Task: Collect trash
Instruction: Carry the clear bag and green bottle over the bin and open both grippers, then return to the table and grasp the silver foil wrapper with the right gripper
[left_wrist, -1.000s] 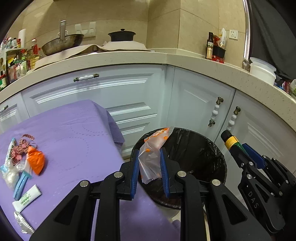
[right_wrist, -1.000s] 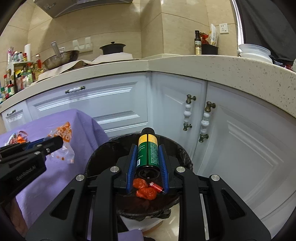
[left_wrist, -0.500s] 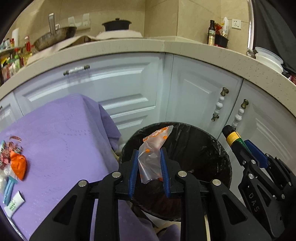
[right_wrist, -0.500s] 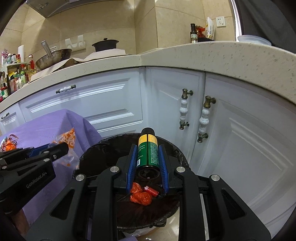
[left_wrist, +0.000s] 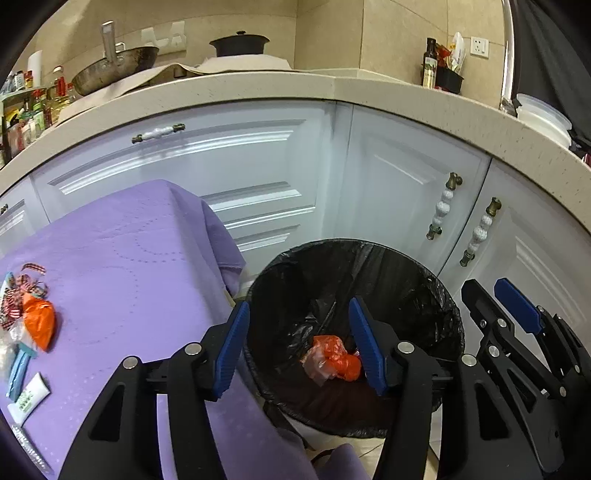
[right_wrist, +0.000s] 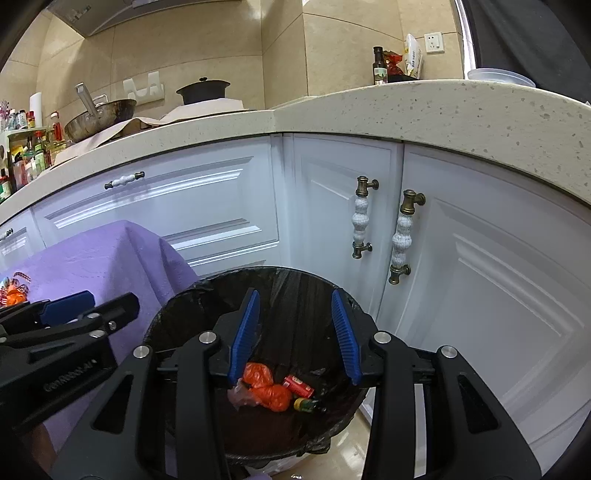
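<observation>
Moments after release, both hand-held grippers hung over the black-lined trash bin (left_wrist: 354, 266), jaws opening w/ nothing between them. A second earlier the left hand-held gripper (left_wrist: 297, 347) had pinched a clear wrapper w/ orange print, and the right hand-held gripper (right_wrist: 293, 332) had gripped a green-and-yellow spray can; neither item was in the jaws now.

Down in the bin, the clear wrapper (right_wrist: 240, 396) lay at the bottom beside crumpled orange bags (right_wrist: 266, 386), touching them. The spray can (right_wrist: 307, 405) lay on its side just right of the orange pile, near a small red can (right_wrist: 298, 384). From the left wrist view the can was hidden behind the right finger; only the orange and clear scraps showed.

Meaning for the job: two more pieces looked binned, so that drop appeared complete. Still not finished, tho. On the purple-clothed counter (left_wrist: 129, 266), well apart from the bin, more litter remained: an orange wrapper (left_wrist: 38, 323), a red-and-white checked ribbon (left_wrist: 18, 295), a small white tube (left_wrist: 27, 397), a blue strip (left_wrist: 18, 371) and a silvery foil scrap (left_wrist: 27, 446) at the frame's edge. Judging by that pile, both hand-held grippers probably needed another trip back to the counter.
</observation>
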